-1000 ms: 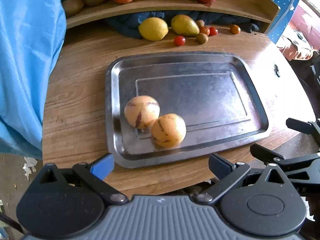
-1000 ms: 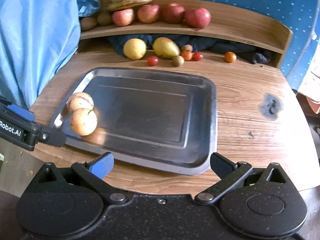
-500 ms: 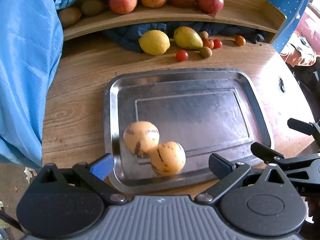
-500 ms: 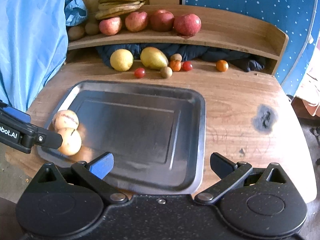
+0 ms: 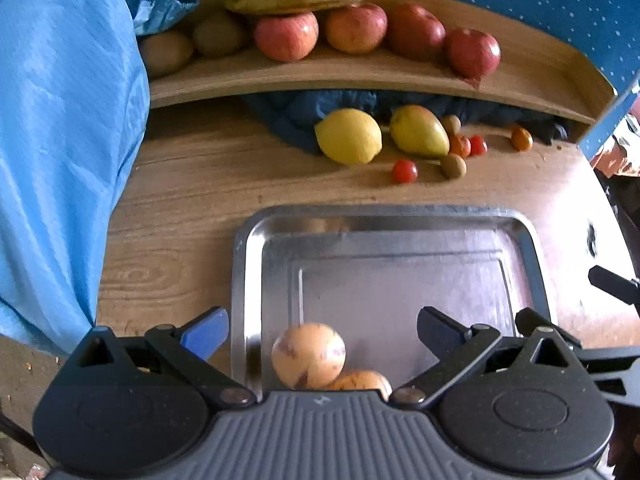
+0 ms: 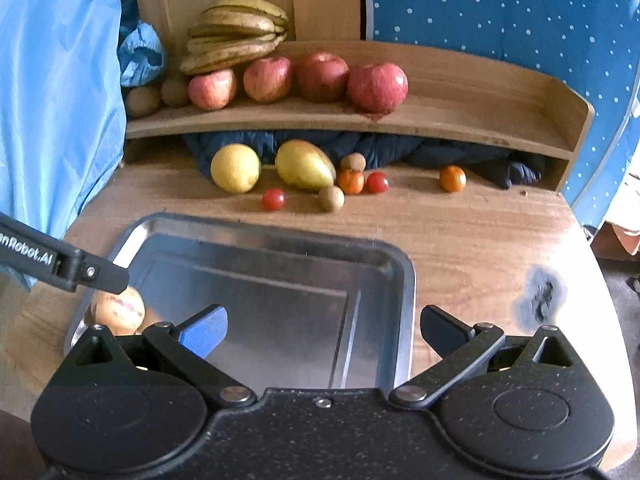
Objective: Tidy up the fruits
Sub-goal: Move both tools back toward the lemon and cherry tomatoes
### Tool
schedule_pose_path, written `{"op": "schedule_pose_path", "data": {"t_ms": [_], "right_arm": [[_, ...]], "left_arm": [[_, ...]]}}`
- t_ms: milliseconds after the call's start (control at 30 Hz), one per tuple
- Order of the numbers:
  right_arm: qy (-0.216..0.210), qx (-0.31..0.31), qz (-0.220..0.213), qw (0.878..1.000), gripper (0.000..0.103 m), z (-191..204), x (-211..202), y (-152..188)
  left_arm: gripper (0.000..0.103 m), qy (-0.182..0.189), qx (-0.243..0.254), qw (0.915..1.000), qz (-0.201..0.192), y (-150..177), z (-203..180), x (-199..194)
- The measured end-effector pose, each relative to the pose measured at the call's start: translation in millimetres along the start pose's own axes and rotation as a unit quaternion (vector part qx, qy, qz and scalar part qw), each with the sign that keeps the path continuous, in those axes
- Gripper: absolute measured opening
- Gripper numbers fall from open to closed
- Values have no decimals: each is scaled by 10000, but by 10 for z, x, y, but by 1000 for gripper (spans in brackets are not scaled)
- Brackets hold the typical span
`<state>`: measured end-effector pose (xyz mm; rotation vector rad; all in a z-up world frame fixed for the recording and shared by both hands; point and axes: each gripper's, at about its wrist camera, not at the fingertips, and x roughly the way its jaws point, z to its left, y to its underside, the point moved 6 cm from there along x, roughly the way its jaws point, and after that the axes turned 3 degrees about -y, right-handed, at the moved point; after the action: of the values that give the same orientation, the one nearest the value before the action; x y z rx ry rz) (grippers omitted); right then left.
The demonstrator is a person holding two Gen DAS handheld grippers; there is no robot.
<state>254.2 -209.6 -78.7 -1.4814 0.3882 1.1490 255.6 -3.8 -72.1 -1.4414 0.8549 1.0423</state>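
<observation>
A steel tray [image 5: 400, 216] [image 6: 404, 280] lies on the wooden table. Two tan striped round fruits sit in its near left corner: one [image 5: 308, 354] [image 6: 118, 310] in full view, the other [image 5: 362, 380] half hidden by the gripper body. My left gripper [image 5: 322, 330] is open above them, nothing between its fingers. My right gripper [image 6: 322, 326] is open over the tray's near edge, empty. At the back lie a lemon [image 5: 348, 136] [image 6: 236, 168], a mango [image 5: 418, 130] [image 6: 306, 164], cherry tomatoes [image 5: 404, 171] [image 6: 274, 199] and small brown fruits [image 6: 331, 198].
A curved wooden shelf [image 6: 460, 120] carries several apples [image 6: 376, 86], bananas [image 6: 236, 40] and kiwis [image 6: 142, 100]. Blue cloth [image 5: 60, 140] hangs at the left. Dark fabric [image 6: 440, 152] is stuffed under the shelf. A dark stain [image 6: 540, 296] marks the table at right.
Both grippers have moved forward and tilted up, so tray and fruits slid down in both views. The second striped fruit is now partly hidden under the left gripper. Both stay open.
</observation>
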Motion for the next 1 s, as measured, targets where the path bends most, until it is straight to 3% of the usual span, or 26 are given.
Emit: {"op": "schedule_pose_path", "data": {"t_ms": [333, 733, 1000], "right_arm": [[7, 144, -36, 9999, 102, -20, 145, -101], [-74, 159, 82, 9998, 102, 48, 397, -158], [-101, 307, 220, 9992, 102, 76, 644, -222]], "left_arm": [[102, 23, -105, 9999, 15, -295, 45, 184], [102, 476, -145, 9987, 119, -491, -74, 425], [102, 434, -116, 9988, 169, -716, 29, 573]]}}
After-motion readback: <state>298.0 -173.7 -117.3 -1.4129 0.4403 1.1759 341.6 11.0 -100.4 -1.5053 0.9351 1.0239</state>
